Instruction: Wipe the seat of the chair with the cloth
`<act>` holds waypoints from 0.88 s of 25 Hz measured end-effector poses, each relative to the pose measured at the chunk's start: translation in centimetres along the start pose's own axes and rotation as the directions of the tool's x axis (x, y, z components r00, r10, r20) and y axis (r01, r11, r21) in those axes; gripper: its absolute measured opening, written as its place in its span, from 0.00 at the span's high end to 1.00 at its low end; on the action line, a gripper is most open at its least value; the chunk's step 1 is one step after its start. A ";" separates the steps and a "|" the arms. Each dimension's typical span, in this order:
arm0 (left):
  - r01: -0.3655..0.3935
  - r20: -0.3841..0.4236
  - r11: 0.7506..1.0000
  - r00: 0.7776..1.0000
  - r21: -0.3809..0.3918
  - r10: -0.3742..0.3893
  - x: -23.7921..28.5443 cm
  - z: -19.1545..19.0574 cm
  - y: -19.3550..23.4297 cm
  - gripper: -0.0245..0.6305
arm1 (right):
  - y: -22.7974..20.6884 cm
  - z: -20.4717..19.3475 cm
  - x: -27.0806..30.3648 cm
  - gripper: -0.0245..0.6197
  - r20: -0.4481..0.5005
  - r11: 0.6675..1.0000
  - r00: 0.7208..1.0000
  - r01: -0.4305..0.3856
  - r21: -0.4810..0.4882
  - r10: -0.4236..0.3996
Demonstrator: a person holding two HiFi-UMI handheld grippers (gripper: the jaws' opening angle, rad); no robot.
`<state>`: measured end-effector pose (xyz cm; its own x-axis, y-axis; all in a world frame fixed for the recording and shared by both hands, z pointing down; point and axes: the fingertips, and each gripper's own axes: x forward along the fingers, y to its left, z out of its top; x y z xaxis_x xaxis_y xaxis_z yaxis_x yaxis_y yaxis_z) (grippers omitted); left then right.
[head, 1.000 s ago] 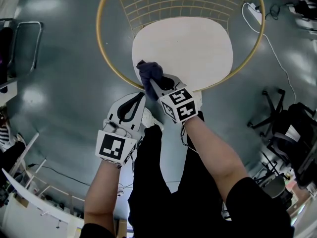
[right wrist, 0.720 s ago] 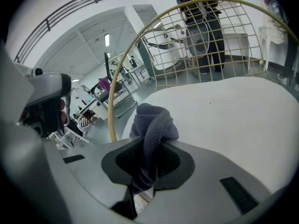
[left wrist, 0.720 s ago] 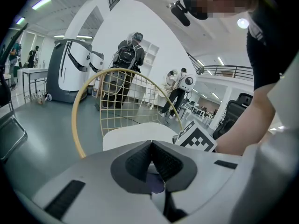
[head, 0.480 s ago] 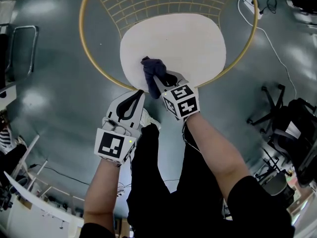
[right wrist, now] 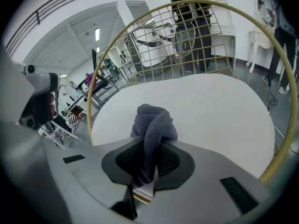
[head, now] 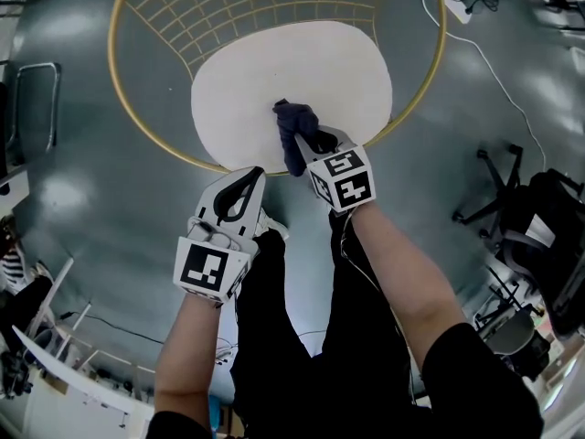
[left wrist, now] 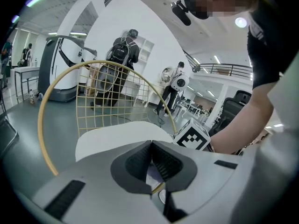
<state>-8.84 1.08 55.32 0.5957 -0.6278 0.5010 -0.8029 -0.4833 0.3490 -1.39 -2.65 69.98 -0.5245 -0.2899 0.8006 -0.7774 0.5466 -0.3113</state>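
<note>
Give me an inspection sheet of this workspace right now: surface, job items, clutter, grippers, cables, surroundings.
Surface: white seat, rounded, bare apart from the cloth; grey floor around it.
Job's things: dark cloth, bunched, on the seat's near part; the chair's gold wire frame rings the seat.
Clutter: nothing seen on the seat.
Grippers: right gripper shut on the cloth; left gripper has its fingers together, empty, near the frame's front edge.
Cables: white cable on the floor at right, near a power strip.
Surroundings: office chair base at right; people standing beyond the chair.
</note>
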 end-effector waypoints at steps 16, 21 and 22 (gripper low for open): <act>0.034 0.008 0.999 0.999 0.026 -0.034 3.6 1.8 -3.8 0.94 | -7.6 -0.5 -4.8 0.86 -0.010 0.993 0.994 0.107 -0.048 -0.107; 0.045 -0.004 0.999 0.999 0.027 -0.045 5.2 1.6 -5.6 0.94 | -10.2 -1.4 -6.4 0.86 -0.012 0.987 0.989 0.149 -0.066 -0.150; 0.046 -0.002 0.999 0.999 0.024 -0.046 5.4 1.7 -5.9 0.94 | -10.5 -1.5 -6.7 0.86 -0.012 0.985 0.987 0.159 -0.073 -0.160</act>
<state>-0.89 -0.47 54.64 0.6318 -0.6036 0.4862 -0.7739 -0.5258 0.3529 10.77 -5.32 68.66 -0.3891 -0.3642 0.8461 -0.8234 0.5493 -0.1422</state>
